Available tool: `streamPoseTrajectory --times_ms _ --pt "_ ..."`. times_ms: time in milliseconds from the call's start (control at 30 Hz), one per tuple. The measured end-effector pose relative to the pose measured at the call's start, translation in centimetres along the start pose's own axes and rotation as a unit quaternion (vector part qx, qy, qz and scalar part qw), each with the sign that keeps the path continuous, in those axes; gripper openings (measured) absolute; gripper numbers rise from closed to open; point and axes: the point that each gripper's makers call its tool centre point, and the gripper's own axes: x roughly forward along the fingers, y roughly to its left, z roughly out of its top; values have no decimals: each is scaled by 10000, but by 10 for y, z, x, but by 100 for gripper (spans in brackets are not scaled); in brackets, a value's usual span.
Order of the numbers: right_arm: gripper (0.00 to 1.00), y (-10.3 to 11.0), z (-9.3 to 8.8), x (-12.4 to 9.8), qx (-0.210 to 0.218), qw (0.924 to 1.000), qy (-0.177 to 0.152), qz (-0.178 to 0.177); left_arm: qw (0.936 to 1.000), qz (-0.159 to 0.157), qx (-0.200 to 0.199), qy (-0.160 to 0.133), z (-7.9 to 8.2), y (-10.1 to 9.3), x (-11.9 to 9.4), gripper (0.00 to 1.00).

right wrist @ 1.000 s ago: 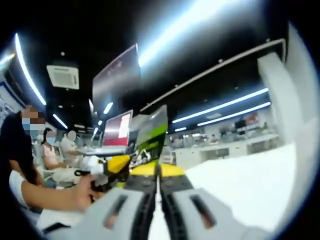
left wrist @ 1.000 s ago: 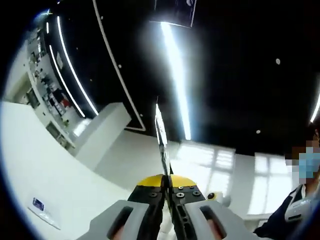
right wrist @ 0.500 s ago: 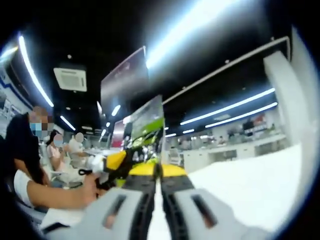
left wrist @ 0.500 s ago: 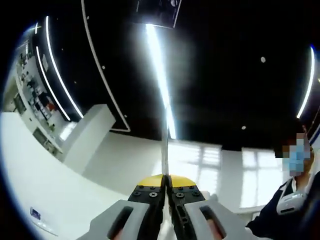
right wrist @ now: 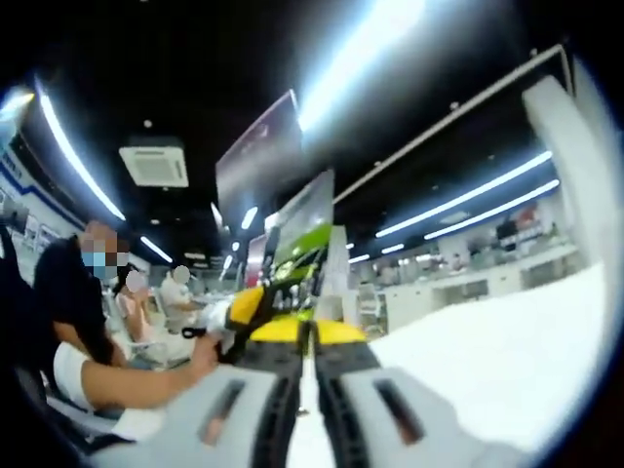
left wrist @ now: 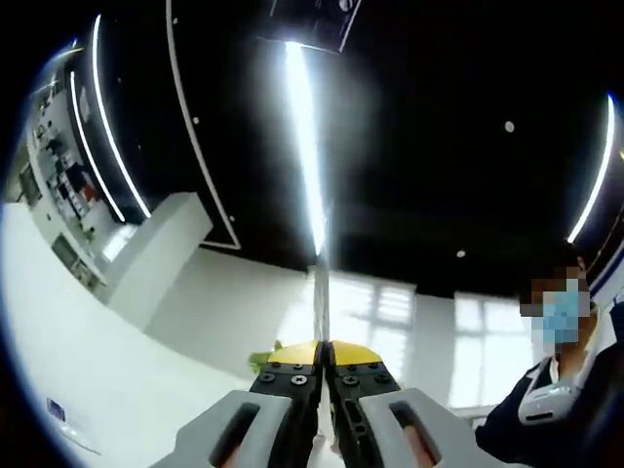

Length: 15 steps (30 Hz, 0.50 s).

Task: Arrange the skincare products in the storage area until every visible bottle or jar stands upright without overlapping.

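Yellow tips pressed tight together, that is the left gripper (left wrist: 325, 353) in the left gripper view, grey jaws rising side by side with no gap between them and nothing pinched. Both cameras point up and outward, away from any shelf or tray, so no bottle or jar shows and where the skincare products stand cannot be told from here. Above the left gripper stretches a black ceiling (left wrist: 439, 127) crossed by a long white strip light (left wrist: 302, 117). Off to its left runs a white wall (left wrist: 68, 361), and to its right a person in a dark top (left wrist: 556, 409) stands near the edge.

Over to the right gripper view: the right gripper (right wrist: 305, 334) has its jaws shut against each other too, yellow tips meeting, holding nothing. Just left of those tips another yellow-and-black hand-held gripper (right wrist: 239, 310) comes in, gripped by a hand (right wrist: 203, 353) on a bare forearm. Whether that one is spread or closed cannot be told. Beyond it, further left, seated people (right wrist: 146, 307) are grouped together. To the right of the jaws lies a bright white surface (right wrist: 487, 351), and overhead hangs a dark rectangular screen (right wrist: 258, 161).
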Motion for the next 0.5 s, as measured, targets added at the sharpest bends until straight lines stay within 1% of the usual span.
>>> streamPoseTrajectory --times_ms 100,167,200,233,333,367,433,500 --pt "1 2 -2 -4 -50 10000 68 1 9999 10 1 105 -5 -3 2 1" --pt "1 8 -1 -12 -135 9998 82 95 9999 8 -35 166 -9 -7 3 1" --pt "1 8 -3 -13 -162 9998 86 92 9997 8 -41 243 -11 -8 4 1" --pt "1 8 -6 -16 -190 9996 180 46 9994 37 -25 354 -14 -6 4 1" --pt "0 9 -6 -25 -284 9993 247 -33 9980 210 13 594 -24 -4 7 1" --pt "0 8 -8 -30 -296 9991 282 -53 9970 337 -24 699 -27 1 6 1" --pt "0 3 -13 -33 -212 9989 403 -114 9950 407 -86 903 -36 1 7 1" --pt "0 5 -10 -41 -218 9988 416 -151 9939 470 -31 994 -42 0 9 0"
